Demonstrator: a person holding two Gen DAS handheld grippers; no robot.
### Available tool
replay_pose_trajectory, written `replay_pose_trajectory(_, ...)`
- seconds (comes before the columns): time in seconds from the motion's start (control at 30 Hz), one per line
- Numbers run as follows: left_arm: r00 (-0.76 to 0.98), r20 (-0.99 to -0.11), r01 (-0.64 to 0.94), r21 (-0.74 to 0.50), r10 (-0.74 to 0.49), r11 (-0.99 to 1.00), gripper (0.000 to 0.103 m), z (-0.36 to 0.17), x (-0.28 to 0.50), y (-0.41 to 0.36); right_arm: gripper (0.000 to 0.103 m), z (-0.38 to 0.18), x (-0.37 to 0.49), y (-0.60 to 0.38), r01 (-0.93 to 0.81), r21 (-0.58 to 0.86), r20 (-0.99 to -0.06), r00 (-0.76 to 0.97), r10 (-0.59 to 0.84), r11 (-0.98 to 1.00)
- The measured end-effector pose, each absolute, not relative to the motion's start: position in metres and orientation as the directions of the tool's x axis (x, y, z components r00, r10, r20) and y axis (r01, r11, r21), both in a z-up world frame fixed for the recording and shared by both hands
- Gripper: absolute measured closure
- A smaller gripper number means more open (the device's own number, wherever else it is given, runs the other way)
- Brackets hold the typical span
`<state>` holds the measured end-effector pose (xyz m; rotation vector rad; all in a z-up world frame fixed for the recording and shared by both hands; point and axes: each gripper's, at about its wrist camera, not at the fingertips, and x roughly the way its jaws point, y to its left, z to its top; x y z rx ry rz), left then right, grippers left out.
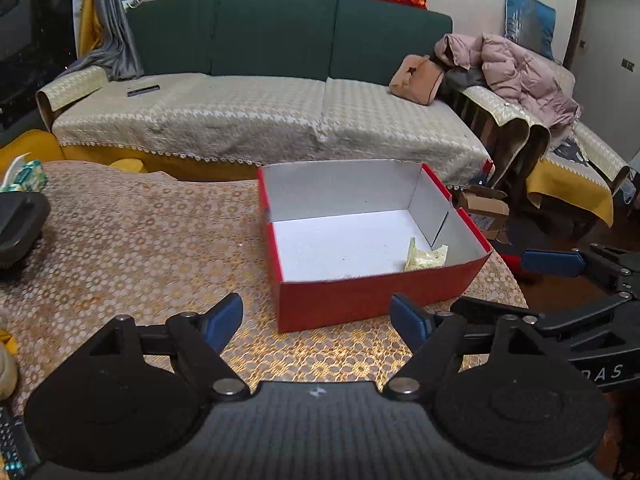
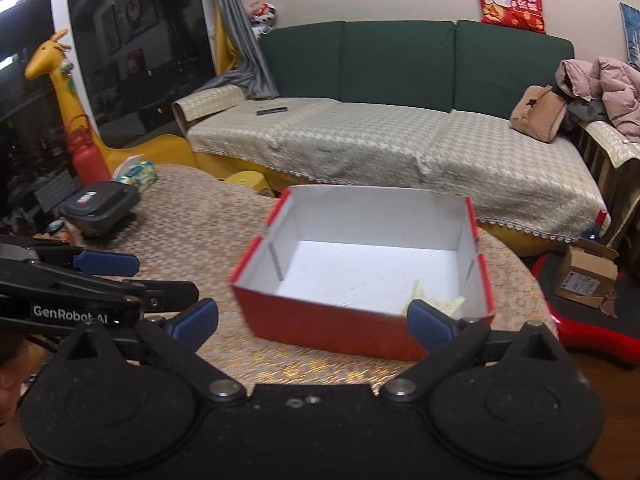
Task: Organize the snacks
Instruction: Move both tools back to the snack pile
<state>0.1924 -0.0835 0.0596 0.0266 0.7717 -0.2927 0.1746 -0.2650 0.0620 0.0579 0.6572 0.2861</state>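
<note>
A red cardboard box [image 1: 328,300] with a white inside stands on the patterned table; it also shows in the right wrist view [image 2: 320,320]. One pale yellow snack packet [image 1: 424,258] lies in its near right corner, and its top shows in the right wrist view [image 2: 444,304]. My left gripper [image 1: 316,320] is open and empty, just in front of the box. My right gripper [image 2: 314,320] is open and empty, in front of the box's near wall. The right gripper's fingertip [image 1: 552,262] shows at the right of the left wrist view.
A black case [image 2: 100,208] and a green tissue pack [image 2: 138,172] sit at the table's far left. A sofa [image 1: 280,120] stands behind the table. A small cardboard box [image 2: 584,276] and a red object [image 2: 592,332] lie on the floor to the right.
</note>
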Motion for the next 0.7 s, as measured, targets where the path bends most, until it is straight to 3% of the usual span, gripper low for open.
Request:
replay_pose_trajectory(0.3,0.71,-0.664,0.238,-0.087,-0.235,0.967,0.014,0.058,0.137,-0.04,0.0,0.055,0.139,-0.234,-0.323,0.193,-0.59,0.716,0.372,0.927)
replay_pose_trajectory(0.7,0.622,-0.77,0.113,-0.088,-0.14,0.99,0.013,0.004,0.091,0.045,0.0,0.013,0.107,-0.176,-0.465,0.136,-0.656,0.619,0.431,0.875)
